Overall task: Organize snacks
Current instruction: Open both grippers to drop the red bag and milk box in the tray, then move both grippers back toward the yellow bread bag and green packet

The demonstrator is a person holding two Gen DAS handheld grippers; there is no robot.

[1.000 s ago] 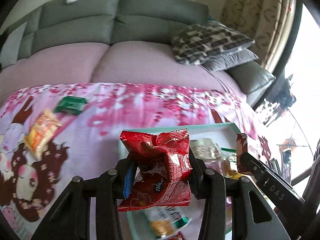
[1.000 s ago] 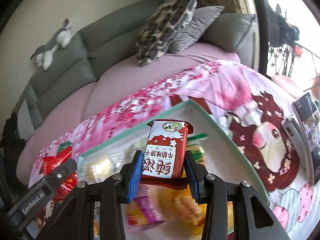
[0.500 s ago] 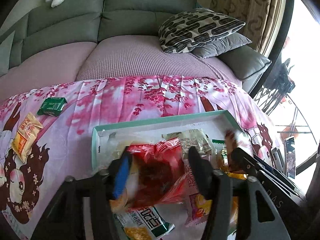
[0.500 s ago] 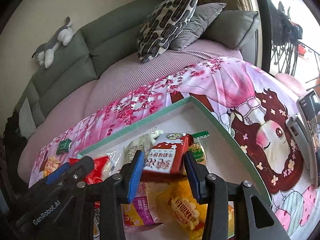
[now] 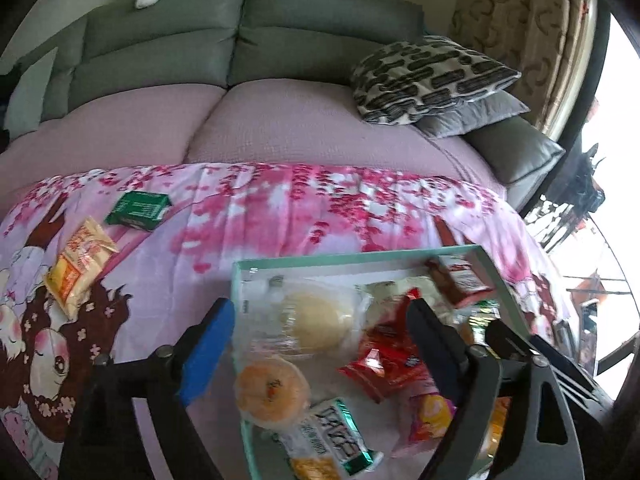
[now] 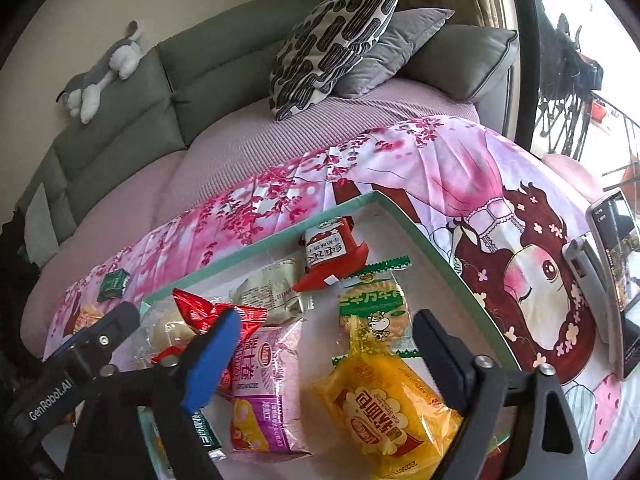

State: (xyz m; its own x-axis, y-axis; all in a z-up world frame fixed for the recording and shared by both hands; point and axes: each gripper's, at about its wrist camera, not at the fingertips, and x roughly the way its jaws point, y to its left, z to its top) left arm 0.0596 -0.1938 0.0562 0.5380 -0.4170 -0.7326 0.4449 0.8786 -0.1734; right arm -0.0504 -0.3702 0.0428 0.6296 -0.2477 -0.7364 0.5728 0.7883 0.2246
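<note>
A green-rimmed tray [image 5: 352, 258] on the pink cloth holds several snack packets. My left gripper [image 5: 320, 340] hangs over it, jaws opening, and a crinkled red packet [image 5: 384, 360] lies loose in the tray by the right finger, untouched by the pads. In the right wrist view my right gripper [image 6: 326, 356] also has its jaws opening with nothing gripped. Below it lie a yellow packet [image 6: 384, 404] and a pink packet [image 6: 264, 380]. The red biscuit packet [image 6: 330, 248] rests at the tray's [image 6: 424, 236] far side.
Outside the tray, on the cloth to the left, lie a green box [image 5: 138, 210] and an orange packet [image 5: 78, 264]. A phone on a stand [image 6: 616, 264] is at the right. Behind are a sofa with cushions [image 6: 332, 40] and a plush toy [image 6: 104, 68].
Both grippers went from shut on a packet to wide. The crinkled red packet dropped into the tray, and the red biscuit packet now lies at the tray's far side.
</note>
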